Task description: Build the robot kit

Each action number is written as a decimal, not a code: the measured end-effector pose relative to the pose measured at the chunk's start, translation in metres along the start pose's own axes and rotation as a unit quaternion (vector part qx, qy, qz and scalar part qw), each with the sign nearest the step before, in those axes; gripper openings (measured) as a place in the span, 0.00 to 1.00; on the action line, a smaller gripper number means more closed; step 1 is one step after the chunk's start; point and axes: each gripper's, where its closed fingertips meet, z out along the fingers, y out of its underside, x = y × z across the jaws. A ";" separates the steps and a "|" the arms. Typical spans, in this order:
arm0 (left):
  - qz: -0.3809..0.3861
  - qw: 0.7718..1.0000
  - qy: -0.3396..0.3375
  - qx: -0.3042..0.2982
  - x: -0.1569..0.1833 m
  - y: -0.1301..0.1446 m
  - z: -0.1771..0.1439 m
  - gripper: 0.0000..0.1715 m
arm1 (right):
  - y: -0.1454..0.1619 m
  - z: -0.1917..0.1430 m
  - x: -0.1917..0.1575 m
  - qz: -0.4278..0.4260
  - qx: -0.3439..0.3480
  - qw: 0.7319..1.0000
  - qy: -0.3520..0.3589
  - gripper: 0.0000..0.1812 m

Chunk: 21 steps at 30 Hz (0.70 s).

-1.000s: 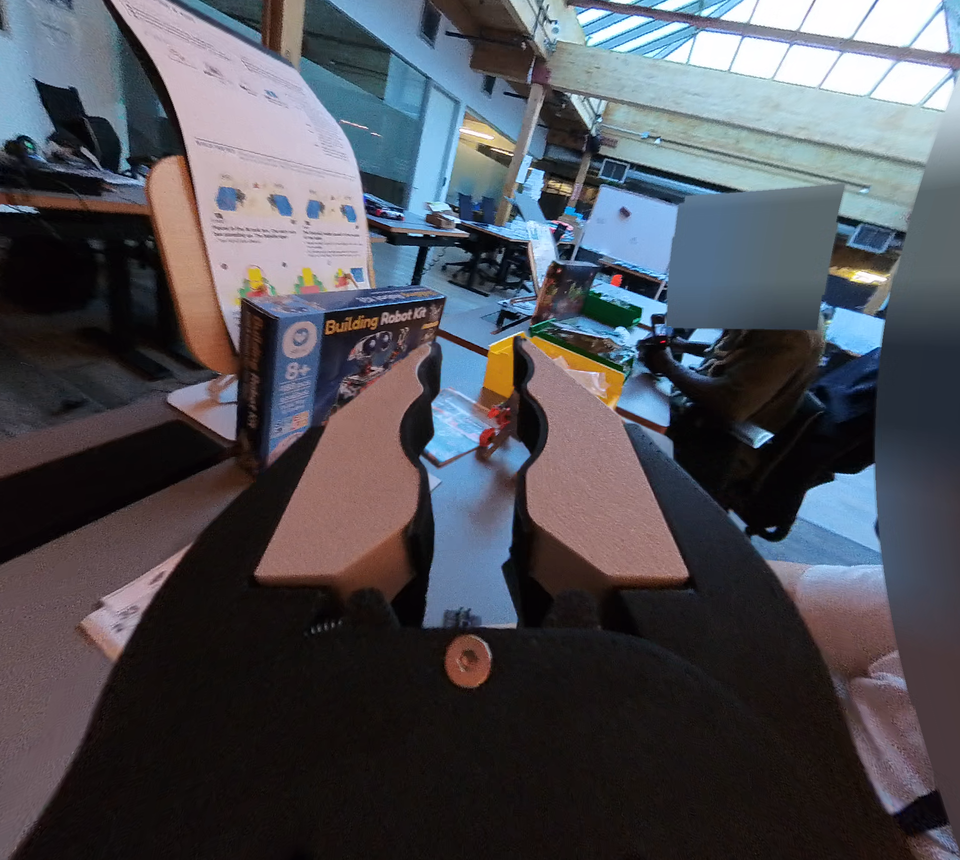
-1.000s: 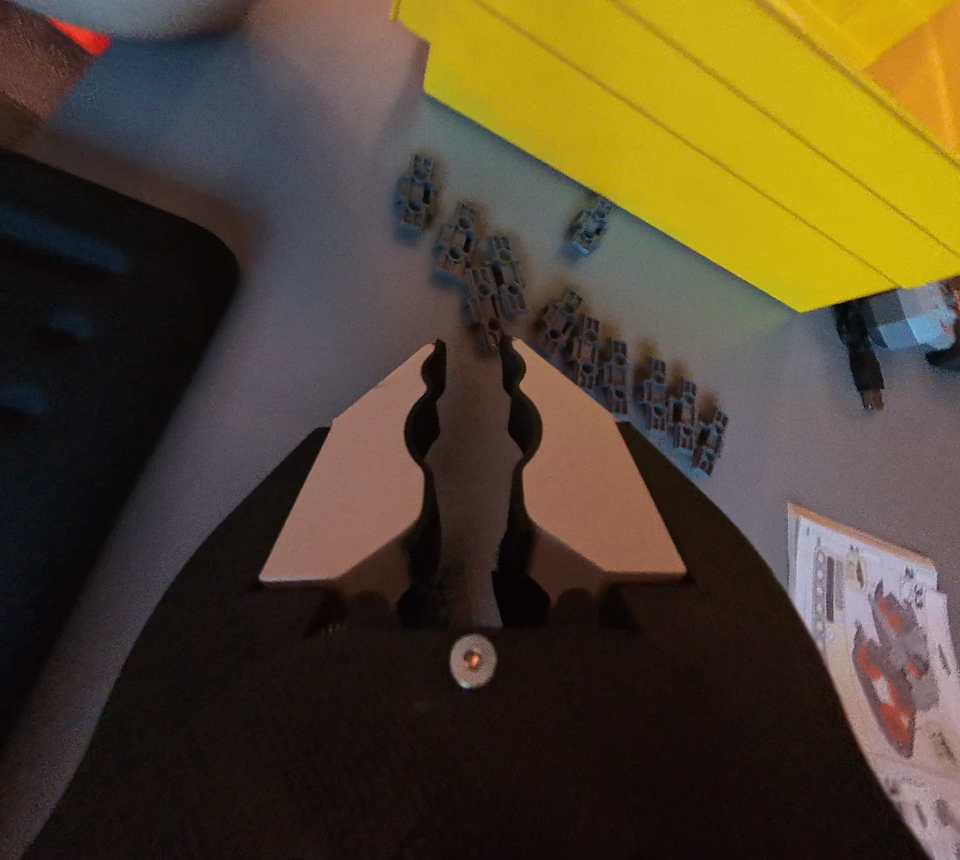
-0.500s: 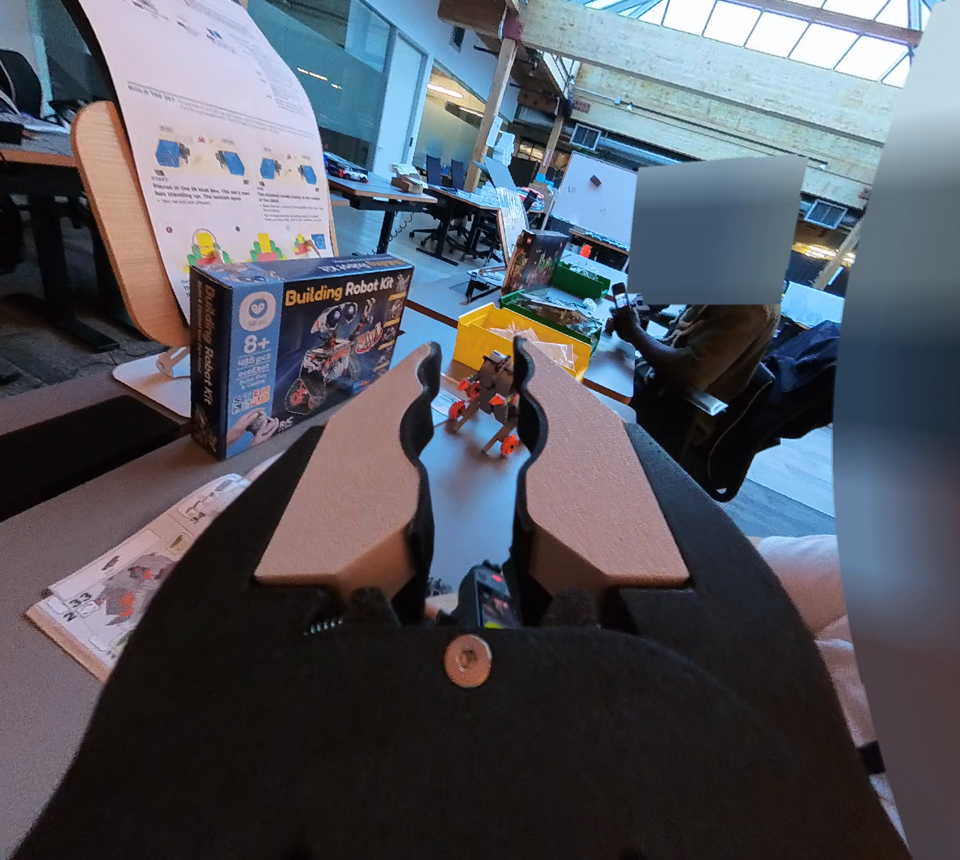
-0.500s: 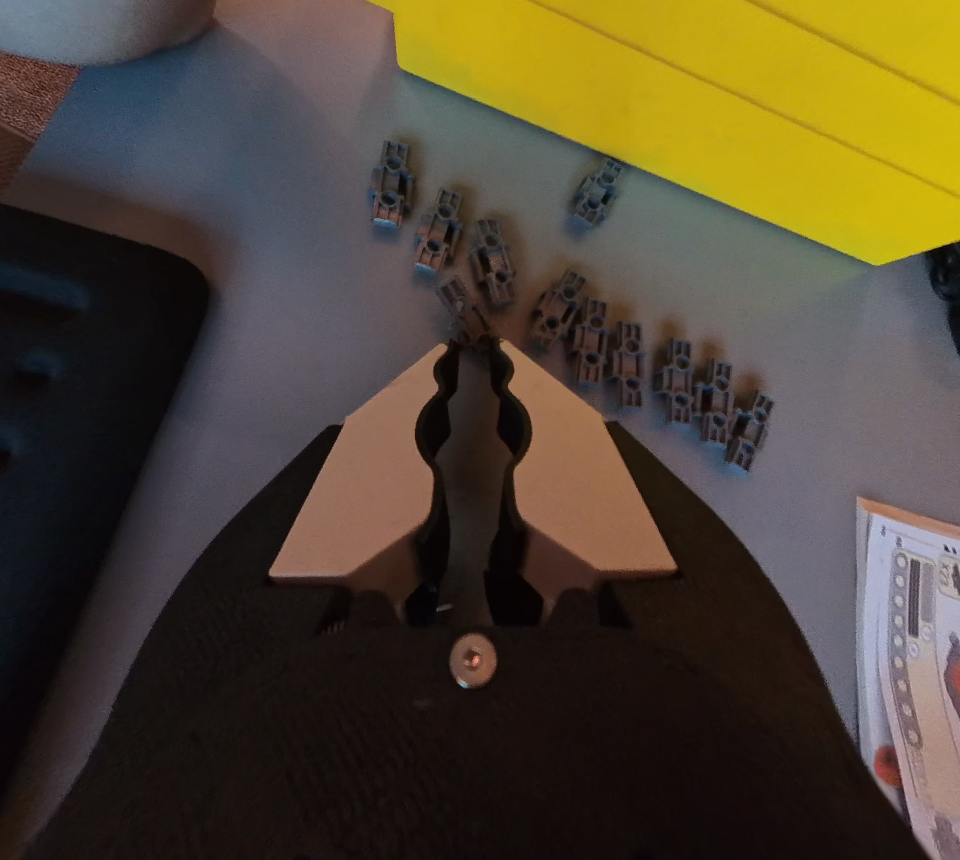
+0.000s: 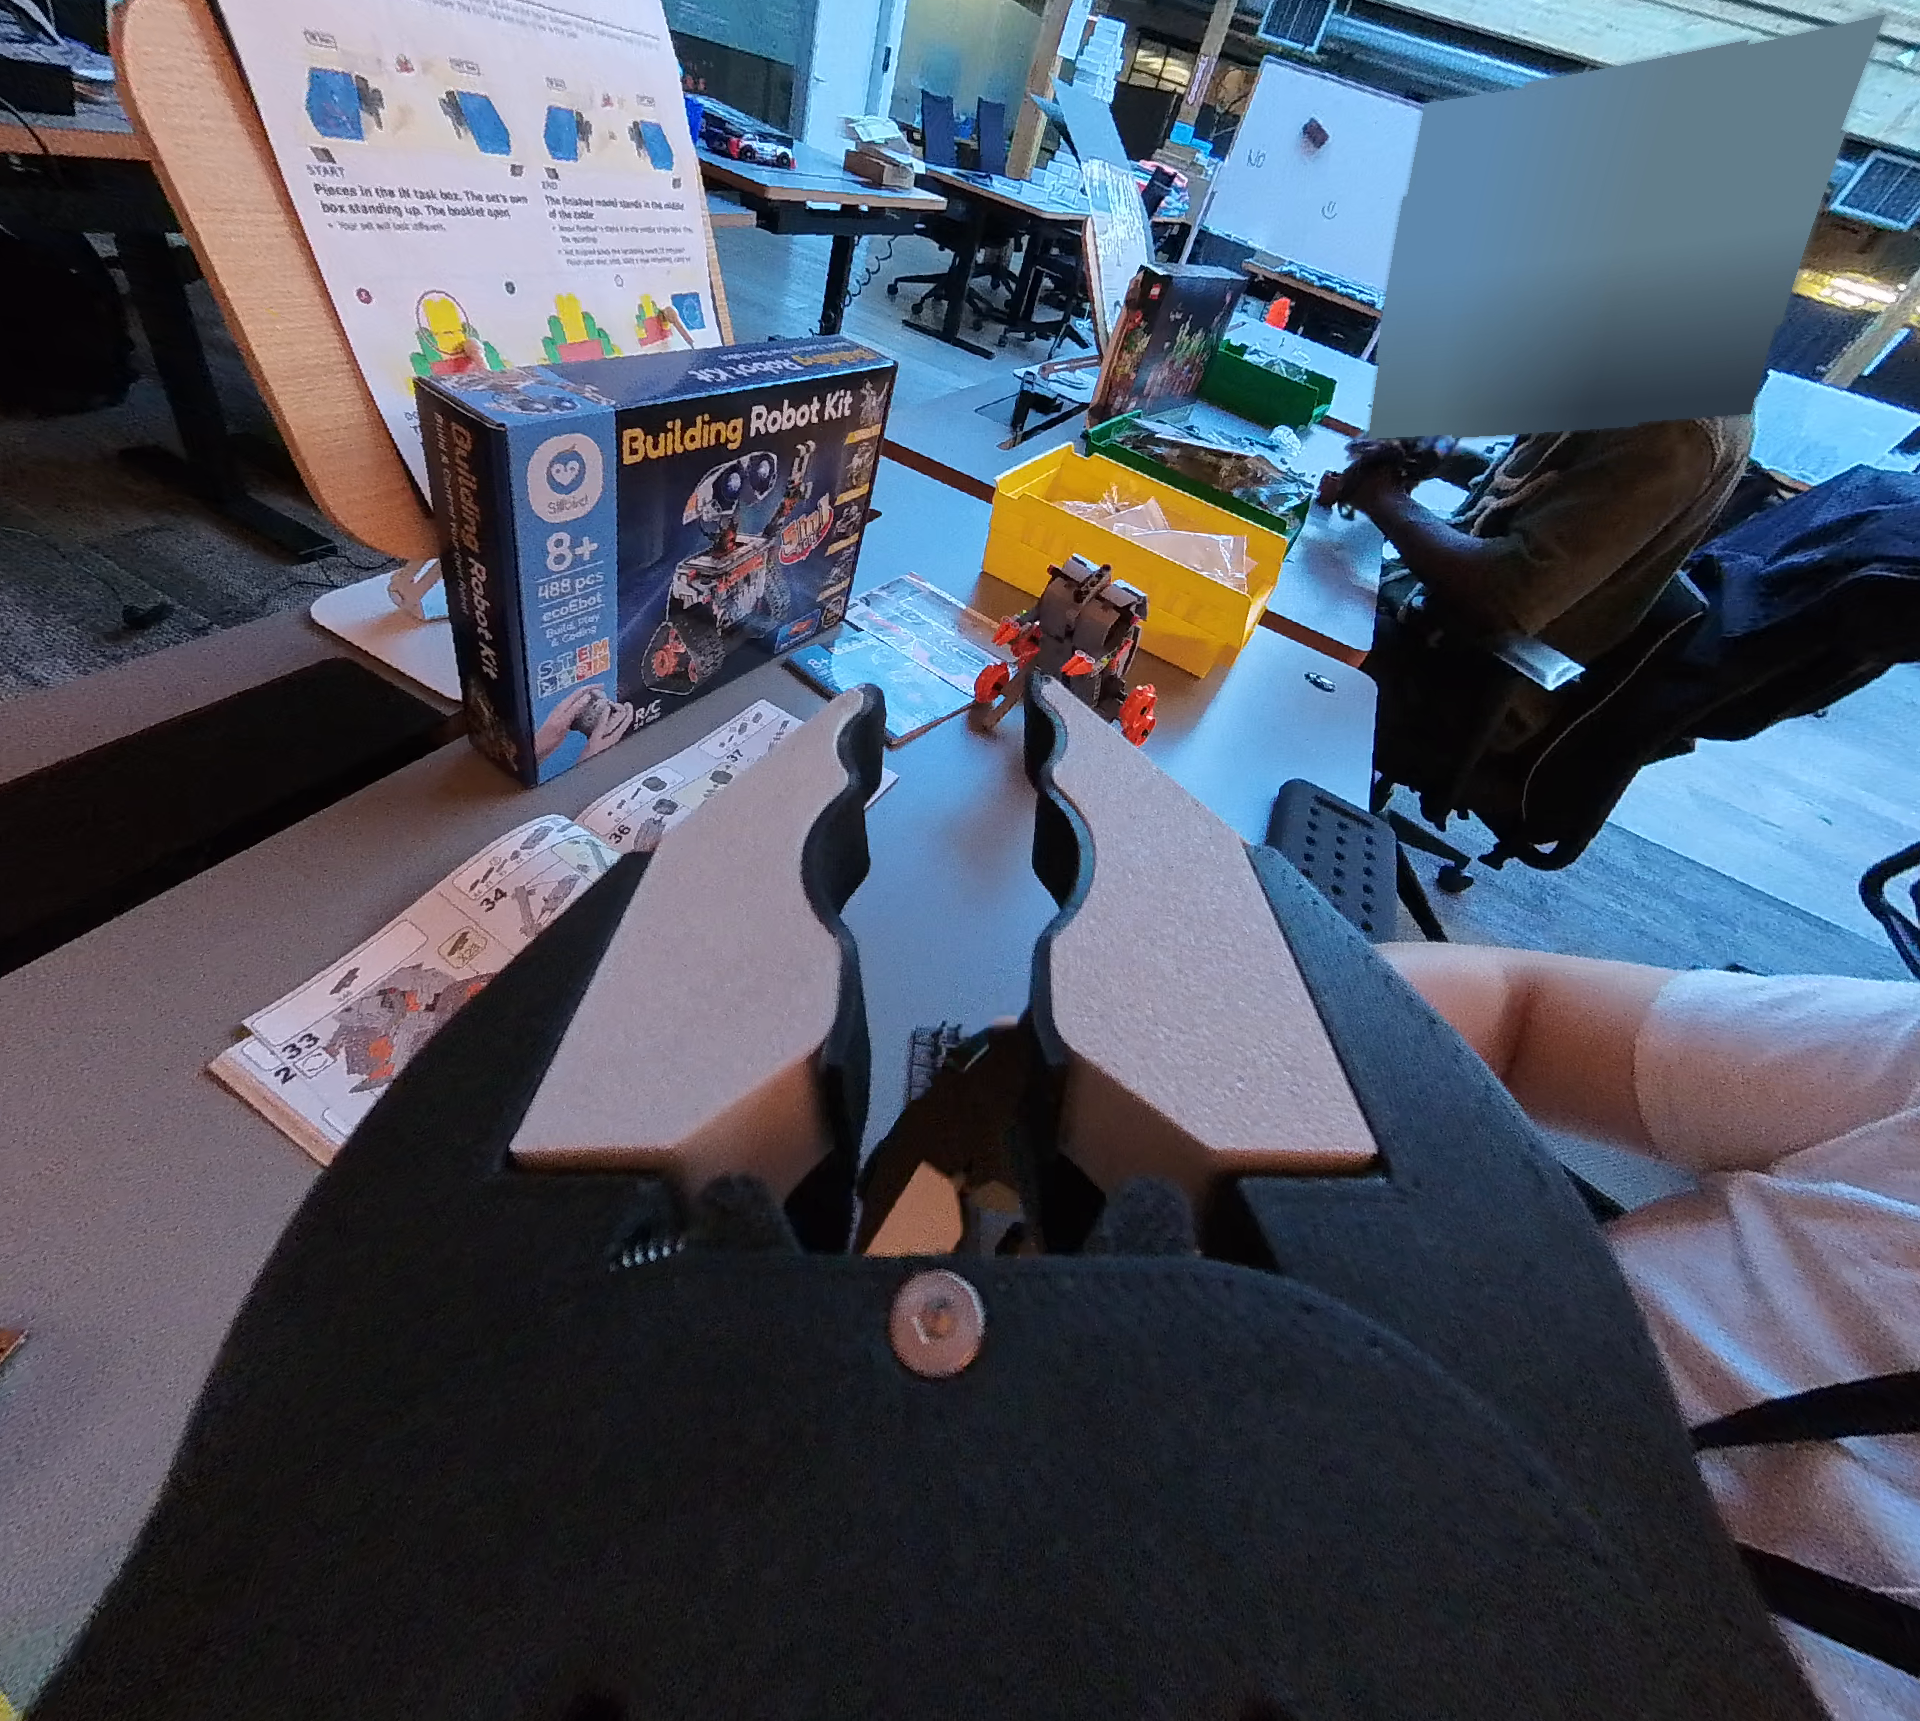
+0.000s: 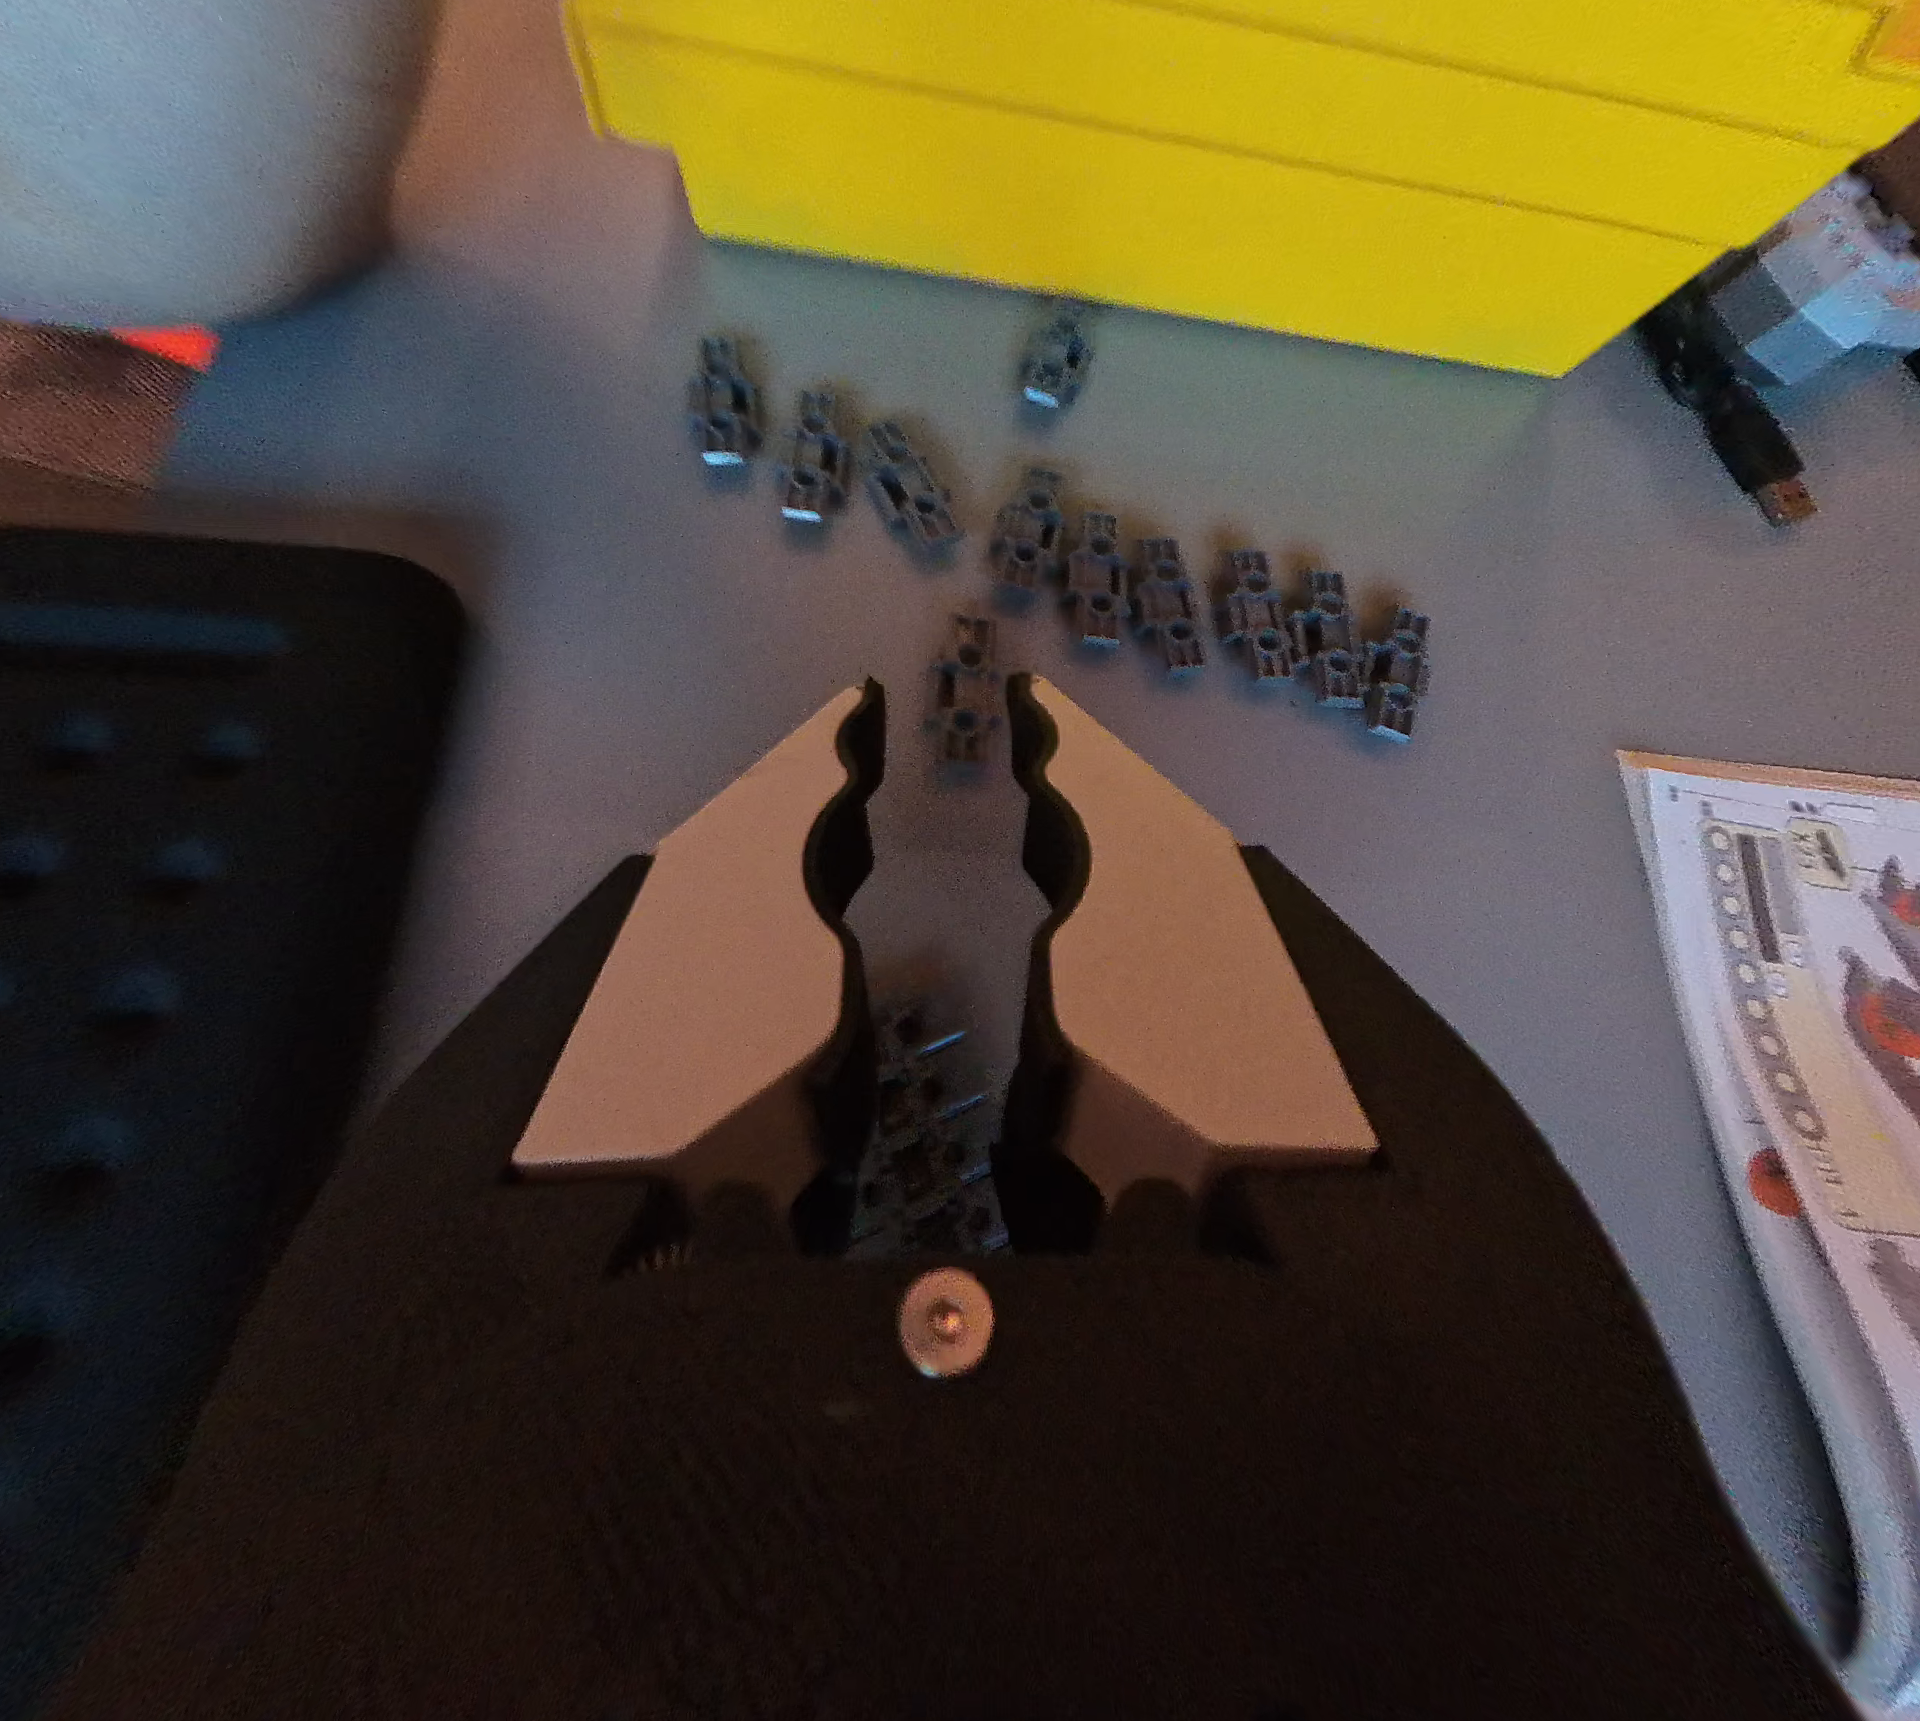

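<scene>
Both tongs gape empty: the right tongs straddle one grey link on the table, the left tongs idle above it, and a partly built model stands by the yellow bin.

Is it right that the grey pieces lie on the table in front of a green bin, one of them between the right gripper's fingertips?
Not quite: the bin is yellow, as the right wrist view shows. The grey pieces do lie on the table before it, one between the right gripper fingertips.

yellow bin: cut off at 12 o'clock | booklet: cut off at 3 o'clock | grey pieces: blurred
</scene>
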 end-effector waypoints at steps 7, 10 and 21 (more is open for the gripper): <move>-0.003 1.000 0.004 -0.010 -0.002 0.002 -0.001 0.15 | 0.021 0.016 0.004 0.056 -0.065 0.996 -0.009 0.06; -0.012 1.000 0.009 -0.027 -0.005 0.009 0.003 0.15 | 0.008 -0.007 0.016 0.037 -0.016 0.999 0.026 0.06; 0.071 0.977 0.139 -0.148 0.025 0.080 0.071 0.24 | -0.011 -0.228 0.048 0.100 0.417 0.898 0.100 0.05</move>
